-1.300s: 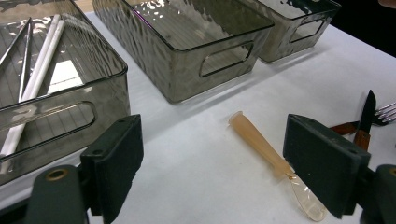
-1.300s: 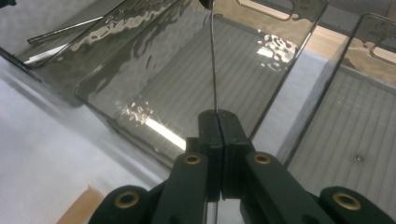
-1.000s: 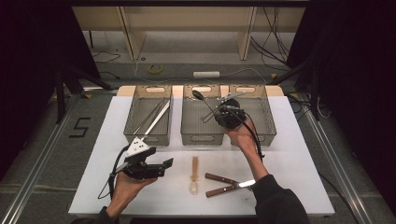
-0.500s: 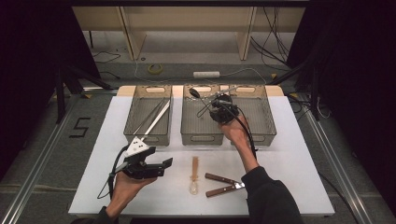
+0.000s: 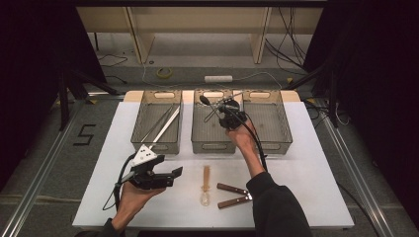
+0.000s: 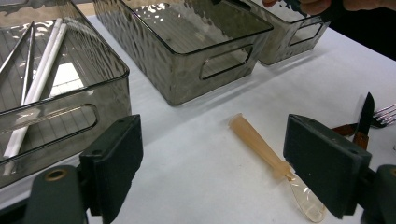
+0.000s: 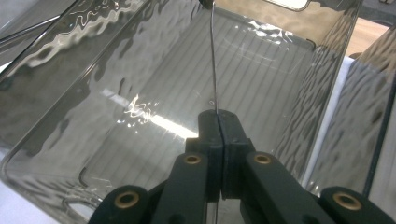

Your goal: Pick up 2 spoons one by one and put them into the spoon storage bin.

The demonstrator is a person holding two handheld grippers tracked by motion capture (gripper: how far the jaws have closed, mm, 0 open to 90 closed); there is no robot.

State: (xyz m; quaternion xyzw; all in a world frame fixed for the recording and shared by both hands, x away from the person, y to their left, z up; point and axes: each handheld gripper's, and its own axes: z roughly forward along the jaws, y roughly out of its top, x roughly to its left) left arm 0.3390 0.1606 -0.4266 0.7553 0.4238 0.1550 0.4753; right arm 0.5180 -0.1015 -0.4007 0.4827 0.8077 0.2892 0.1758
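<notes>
My right gripper [image 5: 223, 111] hangs over the middle smoked-plastic bin [image 5: 212, 145], shut on the thin handle of a metal utensil [image 5: 208, 105] whose dark head points up and left. In the right gripper view the jaws [image 7: 218, 122] are pressed together on that slim metal handle [image 7: 213, 56], with the bin's ribbed floor [image 7: 261, 70] below. My left gripper [image 5: 175, 177] rests at the table's front left, open, nothing between its jaws [image 6: 215, 158]. An amber plastic spoon [image 6: 261, 149] lies just ahead of it on the table.
The left bin [image 5: 155, 143] holds white sticks and metal tongs [image 5: 163, 123]. The right bin [image 5: 276, 123] stands beside the middle one. A brown-handled knife [image 5: 232, 188] and a fork [image 5: 234, 201] lie at the front, right of the amber spoon [image 5: 206, 182].
My right hand has carried the metal utensil leftward and a little lower, from near the right bin to over the middle bin. The left hand has stayed put.
</notes>
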